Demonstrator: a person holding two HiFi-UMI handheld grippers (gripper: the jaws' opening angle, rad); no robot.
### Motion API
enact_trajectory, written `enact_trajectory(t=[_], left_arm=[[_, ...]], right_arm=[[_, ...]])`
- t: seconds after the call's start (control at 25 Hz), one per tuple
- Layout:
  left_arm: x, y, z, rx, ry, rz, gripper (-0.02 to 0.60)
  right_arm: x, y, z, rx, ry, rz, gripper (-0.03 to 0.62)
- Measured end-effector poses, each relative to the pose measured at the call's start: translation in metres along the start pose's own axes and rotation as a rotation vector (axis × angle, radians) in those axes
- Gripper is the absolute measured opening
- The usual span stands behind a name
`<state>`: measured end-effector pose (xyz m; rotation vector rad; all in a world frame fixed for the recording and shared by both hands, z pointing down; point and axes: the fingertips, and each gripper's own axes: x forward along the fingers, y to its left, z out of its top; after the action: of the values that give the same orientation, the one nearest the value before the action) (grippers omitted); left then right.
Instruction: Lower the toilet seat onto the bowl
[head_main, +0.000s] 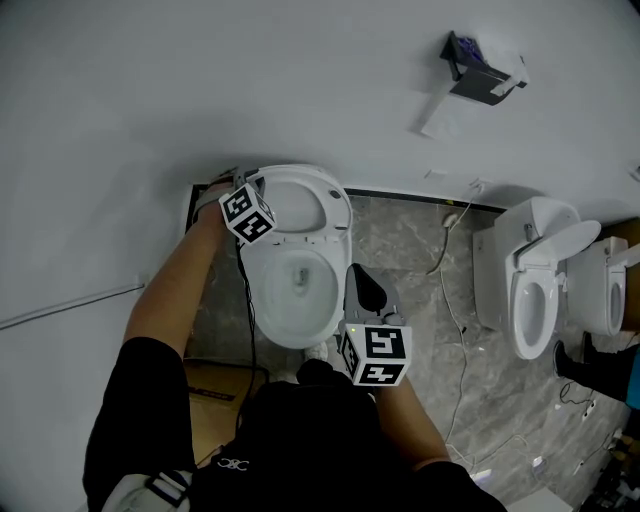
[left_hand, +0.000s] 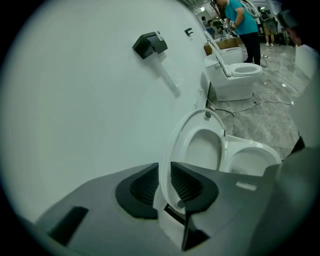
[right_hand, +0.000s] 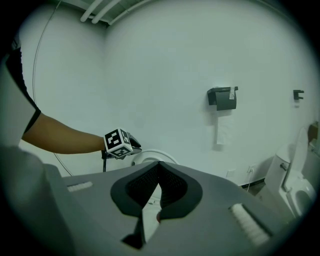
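The white toilet seat (head_main: 325, 200) stands raised against the wall above the open bowl (head_main: 295, 285). My left gripper (head_main: 258, 185) is at the seat's upper left edge. In the left gripper view the seat's rim (left_hand: 181, 132) runs between the two dark pads (left_hand: 142, 187), and my left gripper (left_hand: 165, 175) is shut on it; the bowl (left_hand: 250, 160) lies to the right. My right gripper (head_main: 362, 285) hovers over the bowl's right front, apart from the seat. Its jaws (right_hand: 159, 167) are shut with nothing in them and point toward the seat (right_hand: 150, 156).
A dark paper holder (head_main: 478, 75) with a hanging sheet is on the wall to the right. Two more toilets (head_main: 535, 285) stand further right on the grey floor, with a cable (head_main: 450, 290) trailing between. A cardboard box (head_main: 215, 390) lies at the lower left. A person (left_hand: 242, 22) stands far off.
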<state>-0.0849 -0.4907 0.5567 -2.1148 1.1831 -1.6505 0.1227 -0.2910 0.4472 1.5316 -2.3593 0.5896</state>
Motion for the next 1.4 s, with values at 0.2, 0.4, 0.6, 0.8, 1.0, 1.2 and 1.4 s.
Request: enact_trajectory(t=[0.2, 0.4, 0.6, 0.8, 1.0, 1.2, 1.4], left_arm=[[0.012, -0.002, 0.008, 0.011, -0.006, -0.026, 0.095], [0.026, -0.005, 0.0, 0.028, 0.019, -0.05, 0.104], [0.037, -0.009, -0.006, 0.023, 0.035, -0.067, 0.103], [0.041, -0.002, -0.005, 0.037, 0.036, -0.04, 0.077], [0.039, -0.006, -0.007, 0.037, 0.033, -0.045, 0.067], [0.031, -0.012, -0.007, 0.099, -0.013, -0.106, 0.055], [0.022, -0.018, -0.008, 0.056, -0.034, -0.203, 0.051]], right_arm=[[0.009, -0.005, -0.001, -0.006, 0.019, -0.005, 0.009], [0.018, -0.011, -0.001, -0.016, 0.025, -0.01, 0.009], [0.023, -0.012, -0.007, -0.02, 0.039, -0.016, 0.009], [0.027, -0.012, -0.015, -0.02, 0.055, -0.014, 0.009], [0.028, -0.008, -0.018, -0.022, 0.064, -0.003, 0.009], [0.033, -0.005, -0.019, -0.018, 0.066, 0.006, 0.009], [0.037, 0.003, -0.017, -0.021, 0.067, 0.021, 0.009]])
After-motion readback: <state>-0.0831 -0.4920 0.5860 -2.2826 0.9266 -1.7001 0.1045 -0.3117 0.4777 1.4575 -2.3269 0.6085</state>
